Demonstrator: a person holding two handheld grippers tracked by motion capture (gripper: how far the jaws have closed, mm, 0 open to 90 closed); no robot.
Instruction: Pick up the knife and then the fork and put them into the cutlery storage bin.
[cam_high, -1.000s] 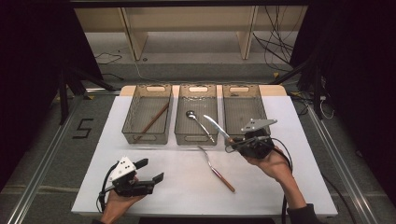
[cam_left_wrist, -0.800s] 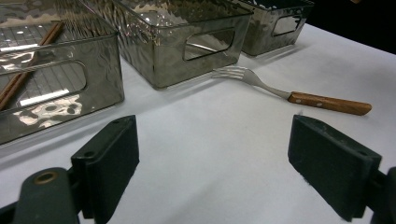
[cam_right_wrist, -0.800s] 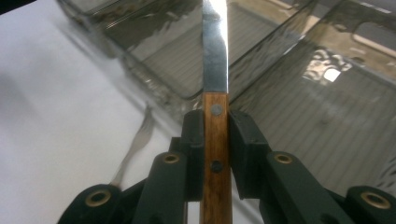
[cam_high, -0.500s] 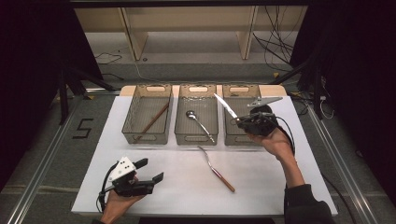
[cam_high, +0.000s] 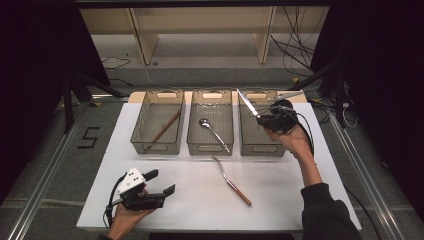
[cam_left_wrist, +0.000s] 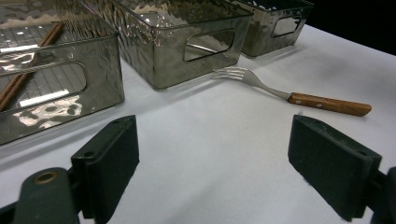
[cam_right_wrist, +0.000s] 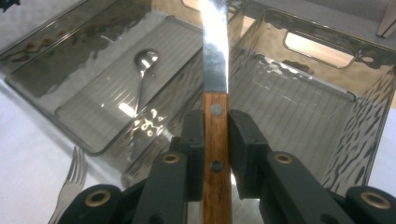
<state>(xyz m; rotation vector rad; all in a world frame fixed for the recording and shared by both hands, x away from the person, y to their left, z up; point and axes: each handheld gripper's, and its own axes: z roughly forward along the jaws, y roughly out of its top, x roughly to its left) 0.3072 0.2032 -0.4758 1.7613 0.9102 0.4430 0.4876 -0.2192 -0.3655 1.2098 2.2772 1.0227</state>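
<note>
Three smoked-plastic bins (cam_high: 212, 125) in a row; right gripper (cam_right_wrist: 215, 133) clamps one wooden-handled knife (cam_right_wrist: 215, 70), left gripper (cam_high: 160, 182) gapes beside one fork (cam_left_wrist: 261, 86).

White table (cam_high: 280, 190) carries three smoky bins (cam_high: 212, 125) in a row along its far side, and a wood-handled fork (cam_high: 231, 181) lies just before the middle one, seemingly tines toward it.

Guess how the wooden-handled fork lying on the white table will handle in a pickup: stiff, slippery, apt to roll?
The steel fork with the brown wooden handle looks rigid, so it probably won't flex. It lies flat on the white table, so the tongs likely have little to get under. The flattish riveted handle probably won't roll, and the wood should grip better than the polished neck.
</note>
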